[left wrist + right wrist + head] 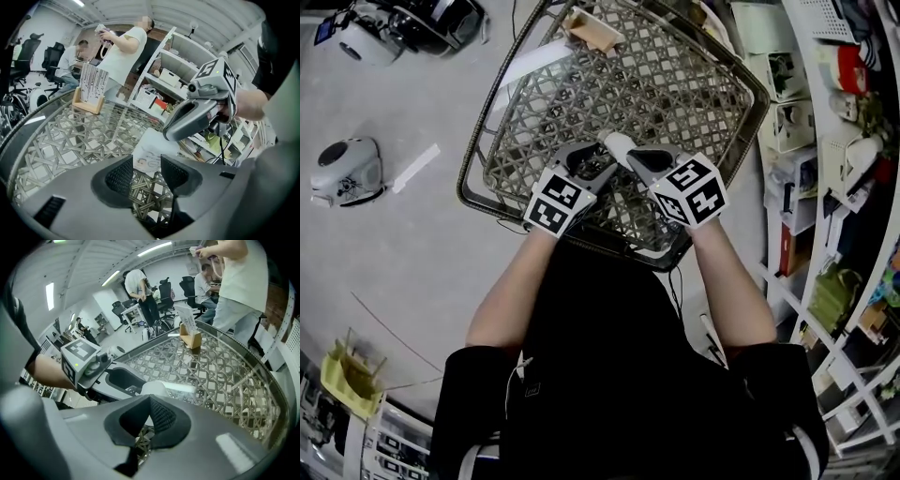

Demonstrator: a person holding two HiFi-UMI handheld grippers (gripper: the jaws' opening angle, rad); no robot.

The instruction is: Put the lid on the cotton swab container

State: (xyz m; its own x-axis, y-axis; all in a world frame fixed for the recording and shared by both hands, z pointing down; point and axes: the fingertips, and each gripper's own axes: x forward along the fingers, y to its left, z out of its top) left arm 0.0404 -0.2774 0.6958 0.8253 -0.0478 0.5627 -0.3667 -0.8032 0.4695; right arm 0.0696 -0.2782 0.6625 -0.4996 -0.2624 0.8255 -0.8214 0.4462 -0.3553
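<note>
The right gripper is pinching the white container in its fingers, the left gripper is holding its fingers open, and no lid is showing yet.

An open office, shown by swivel chairs, stocked shelving, ceiling strip lights.

glossy glass over woven rattan table; matt plastic left tool.

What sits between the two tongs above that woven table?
A small white plastic container, right between the tips of the left tongs and right tongs; the head view shows it best.
</note>
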